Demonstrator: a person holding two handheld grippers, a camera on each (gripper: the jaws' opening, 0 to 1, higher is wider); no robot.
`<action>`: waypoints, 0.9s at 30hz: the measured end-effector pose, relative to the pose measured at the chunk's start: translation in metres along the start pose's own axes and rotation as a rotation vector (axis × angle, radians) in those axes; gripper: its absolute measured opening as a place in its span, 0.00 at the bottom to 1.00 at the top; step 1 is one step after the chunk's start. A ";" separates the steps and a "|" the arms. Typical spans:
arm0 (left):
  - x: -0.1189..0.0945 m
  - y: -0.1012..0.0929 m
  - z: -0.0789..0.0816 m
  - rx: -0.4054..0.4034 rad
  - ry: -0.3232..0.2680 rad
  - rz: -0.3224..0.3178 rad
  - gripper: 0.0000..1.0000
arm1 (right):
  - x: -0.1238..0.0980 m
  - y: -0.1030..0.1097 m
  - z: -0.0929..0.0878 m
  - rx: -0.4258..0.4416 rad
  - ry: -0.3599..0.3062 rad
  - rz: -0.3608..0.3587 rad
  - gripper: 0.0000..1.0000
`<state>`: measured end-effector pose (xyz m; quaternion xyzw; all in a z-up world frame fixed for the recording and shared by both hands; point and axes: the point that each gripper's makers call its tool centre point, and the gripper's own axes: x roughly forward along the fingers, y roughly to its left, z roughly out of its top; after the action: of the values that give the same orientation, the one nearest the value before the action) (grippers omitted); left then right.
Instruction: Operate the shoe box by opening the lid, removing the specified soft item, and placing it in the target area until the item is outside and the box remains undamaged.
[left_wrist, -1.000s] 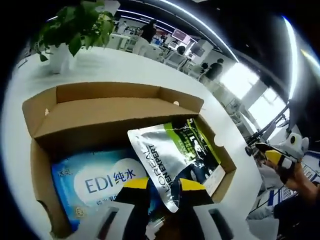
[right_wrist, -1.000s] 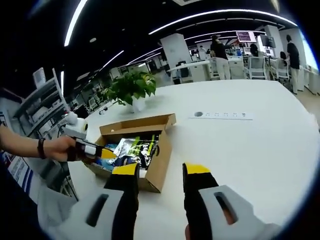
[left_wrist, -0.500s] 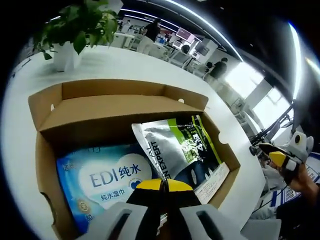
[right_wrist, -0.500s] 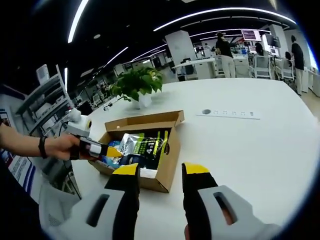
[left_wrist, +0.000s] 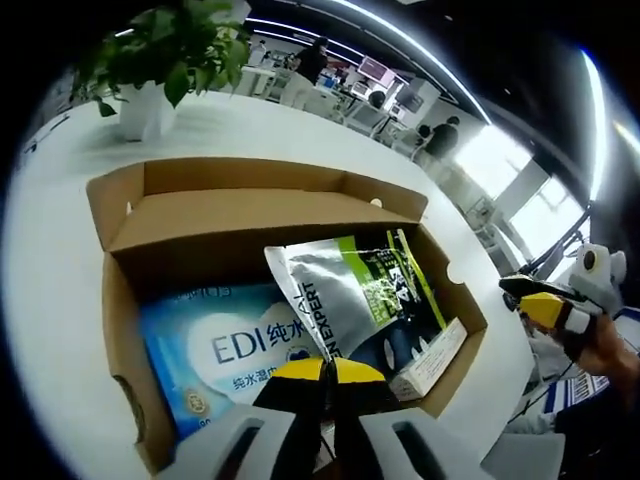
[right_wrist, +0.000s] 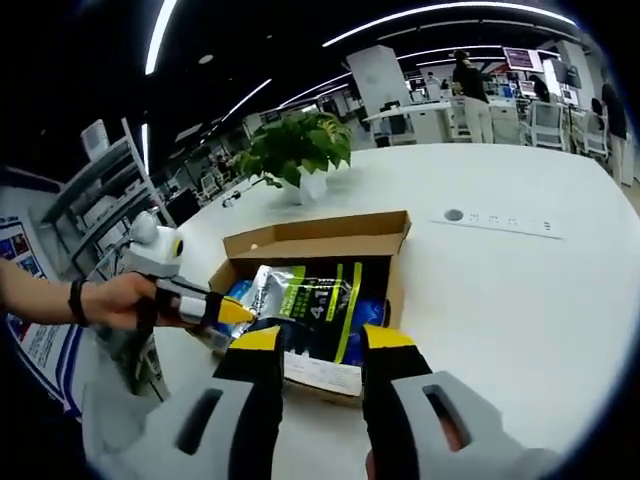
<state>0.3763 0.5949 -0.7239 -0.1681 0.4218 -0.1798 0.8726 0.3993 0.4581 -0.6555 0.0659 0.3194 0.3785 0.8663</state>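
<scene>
An open cardboard shoe box (left_wrist: 120, 300) lies on a white table, its lid flap (left_wrist: 250, 215) folded back. Inside, a silver and green L'Oreal pouch (left_wrist: 350, 295) rests partly on a blue EDI wipes pack (left_wrist: 220, 350). My left gripper (left_wrist: 325, 370) is shut on the pouch's near edge. In the right gripper view the box (right_wrist: 320, 235) is just ahead, with the pouch (right_wrist: 300, 300) and the blue pack (right_wrist: 235, 292) inside. The left gripper (right_wrist: 225, 310), held by a hand, meets the pouch from the left. My right gripper (right_wrist: 320, 345) hangs open over the box's near wall, holding nothing. It shows at the right (left_wrist: 545, 305).
A potted plant (left_wrist: 160, 60) (right_wrist: 300, 150) stands on the table behind the box. A flat white strip (right_wrist: 495, 220) lies on the table to the right. Shelving (right_wrist: 100, 190) stands at the left. Desks, chairs and people fill the background.
My left gripper's jaws have closed on the pouch's near edge. The right gripper has moved closer to the box, staying open.
</scene>
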 end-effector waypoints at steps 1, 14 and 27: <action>0.000 0.001 -0.001 0.004 0.004 0.003 0.00 | 0.006 -0.002 -0.001 0.006 0.023 -0.010 0.24; 0.003 0.011 -0.010 0.026 0.038 0.000 0.00 | 0.059 -0.003 -0.005 0.007 0.137 -0.014 0.23; 0.003 0.010 -0.010 0.030 0.033 -0.014 0.00 | 0.072 -0.012 -0.018 0.019 0.199 -0.026 0.20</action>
<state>0.3718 0.6012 -0.7358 -0.1547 0.4324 -0.1949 0.8667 0.4323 0.4981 -0.7103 0.0320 0.4083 0.3688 0.8344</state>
